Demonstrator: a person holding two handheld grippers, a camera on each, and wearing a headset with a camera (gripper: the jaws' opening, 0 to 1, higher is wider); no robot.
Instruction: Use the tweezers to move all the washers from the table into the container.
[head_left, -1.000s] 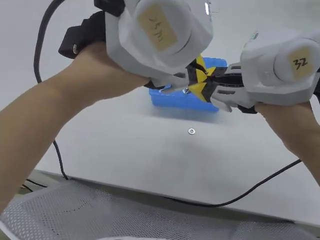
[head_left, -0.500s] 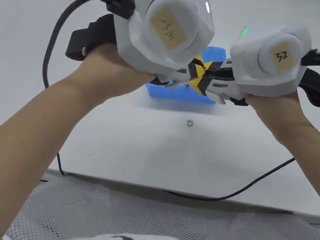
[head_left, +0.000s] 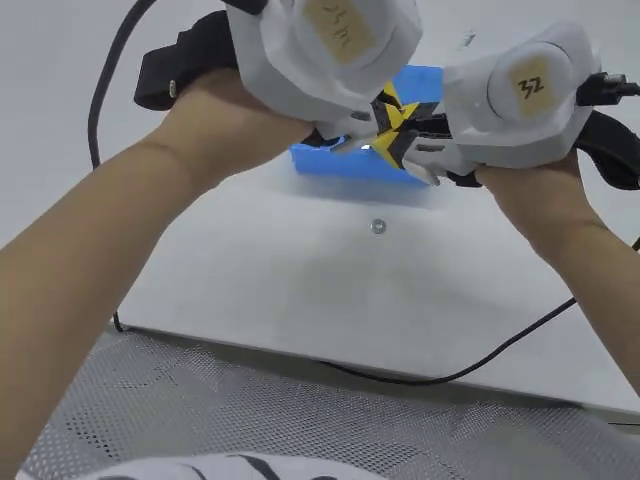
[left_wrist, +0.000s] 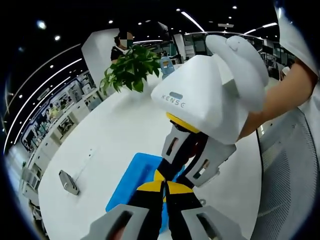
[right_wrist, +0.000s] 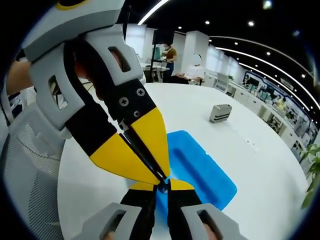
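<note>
Silver ring washer (head_left: 377, 227) lies flat on white table (head_left: 300, 290), just in front of blue container (head_left: 330, 163), well apart from all jaw tips. Bare table on every side of it, and the front edge is well off. Left gripper (head_left: 384, 124) and right gripper (head_left: 393, 148) meet tip to tip above container.

Left gripper view: own jaws pressed together over container, right gripper facing them.

Right gripper view: thin dark tweezers (right_wrist: 142, 152) clamped between left gripper's yellow pads (right_wrist: 145, 132). Own jaws nearly closed, pinching tweezers' near end above container.
</note>
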